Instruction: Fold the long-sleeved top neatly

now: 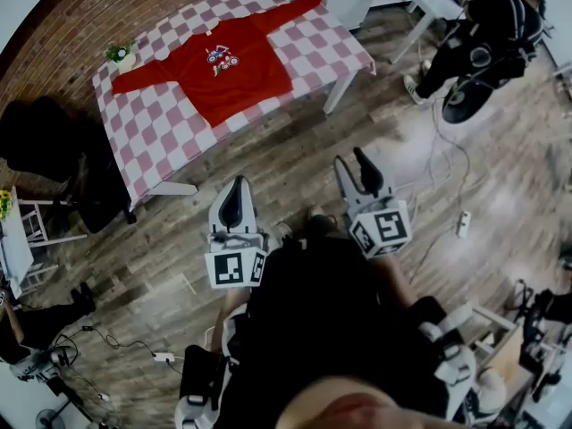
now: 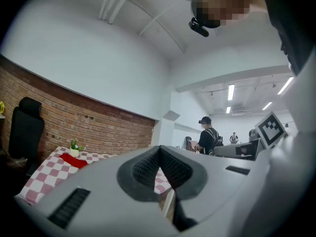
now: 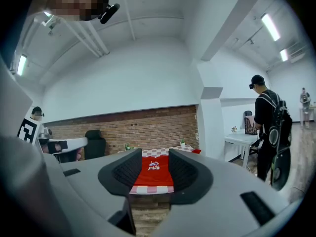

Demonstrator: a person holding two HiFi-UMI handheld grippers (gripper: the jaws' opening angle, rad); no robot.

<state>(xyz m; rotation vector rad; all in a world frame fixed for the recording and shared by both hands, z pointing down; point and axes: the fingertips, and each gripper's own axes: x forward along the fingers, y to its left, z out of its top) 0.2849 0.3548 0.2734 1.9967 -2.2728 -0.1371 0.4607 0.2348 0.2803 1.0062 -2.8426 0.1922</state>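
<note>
Approach stage, no fold begun: red long-sleeved top [image 1: 228,65] spread flat on the checked table [image 1: 161,137] at eleven o'clock, well apart from both grippers. Left gripper [image 1: 234,202] closed tight and empty, right gripper [image 1: 354,163] spread wide, empty. Next, probably: close in on the table, then take a sleeve [image 1: 295,9].

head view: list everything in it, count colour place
long-sleeved top: one, red with a small chest print, spread flat on the table
table: one, pink-and-white checked cloth, white legs, upper left
potted plant: one, green in a pale pot, table corner by a sleeve end
office chair: one, black, left of the table
other person: one, in black, upper right
left hand-held gripper: one, white and black, jaws together, empty
right hand-held gripper: one, white and black, jaws apart, empty
</note>
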